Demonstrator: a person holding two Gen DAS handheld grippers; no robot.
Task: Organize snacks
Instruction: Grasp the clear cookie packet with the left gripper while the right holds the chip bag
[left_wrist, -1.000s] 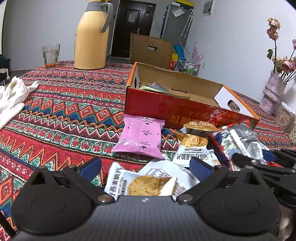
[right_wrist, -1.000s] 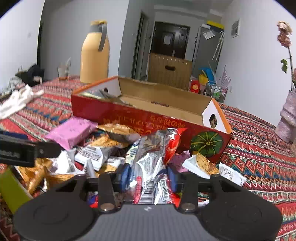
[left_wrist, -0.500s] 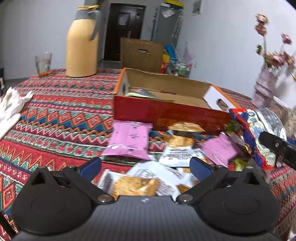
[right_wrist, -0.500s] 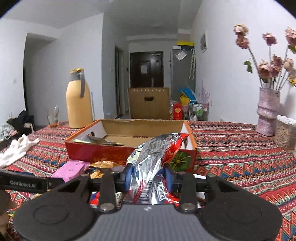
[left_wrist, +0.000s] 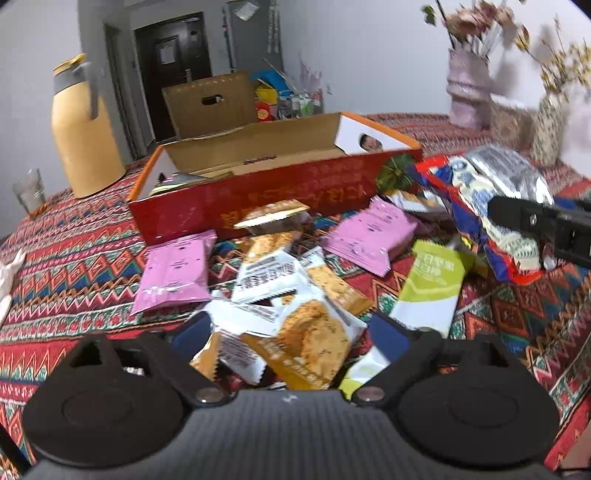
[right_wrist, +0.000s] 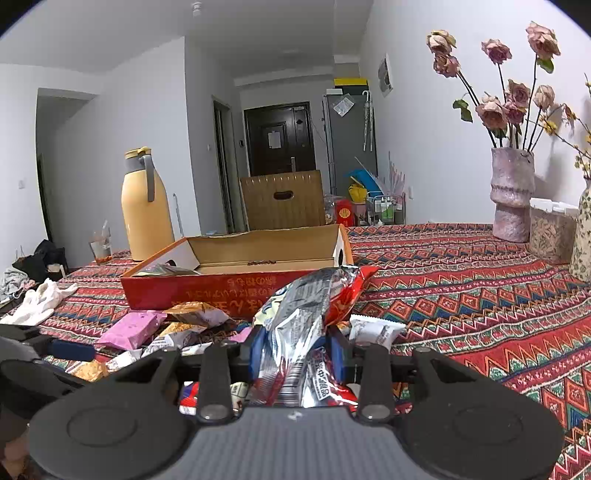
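Observation:
A heap of snack packets lies on the patterned tablecloth in front of an open red cardboard box. My left gripper hangs low over the heap. Its jaws are closing around an orange-and-white cracker packet, and the pads do not clearly press on it. My right gripper is shut on a silver-and-red snack bag, held above the table to the right of the box. In the left wrist view, the same bag shows at the right edge, in the right gripper.
Two pink packets and a green packet lie around the heap. A yellow jug and a glass stand at the back left. Vases stand at the right. A white cloth lies at the left.
My left gripper slid right over the heap, rolled, and its jaws narrowed around the cracker packet. My right gripper carried the silver-and-red bag up and rightward, off the heap.

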